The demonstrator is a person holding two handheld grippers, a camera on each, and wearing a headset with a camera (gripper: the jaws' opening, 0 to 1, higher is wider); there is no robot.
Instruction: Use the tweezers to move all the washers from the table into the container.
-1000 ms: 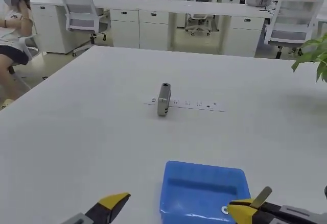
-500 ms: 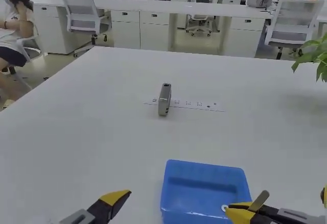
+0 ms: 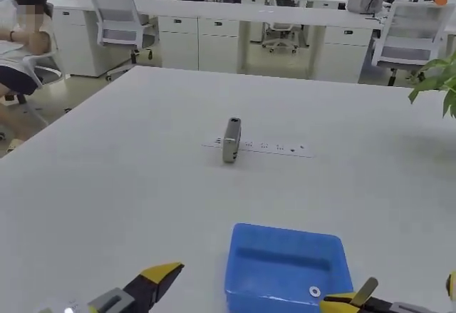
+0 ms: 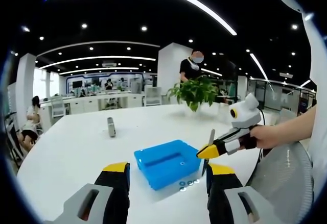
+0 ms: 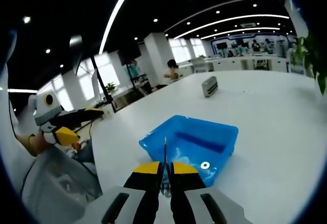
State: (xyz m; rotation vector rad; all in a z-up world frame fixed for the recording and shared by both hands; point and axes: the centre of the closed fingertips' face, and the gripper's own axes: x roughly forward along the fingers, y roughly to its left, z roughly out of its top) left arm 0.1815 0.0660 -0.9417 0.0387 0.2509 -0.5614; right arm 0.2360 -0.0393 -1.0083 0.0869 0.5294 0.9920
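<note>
Drops washer into bin, near-right corner; backs right gripper off, clamped tight on tweezers. Holds left gripper wide open, empty. Leaves more washers on bench by bin's near edge.

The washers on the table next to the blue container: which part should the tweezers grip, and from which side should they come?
Grip the rim of a washer, one tweezers tip through its hole, one outside, coming steeply from above. It seems to lie flat on the table, so its edge offers little to pinch sideways.
</note>
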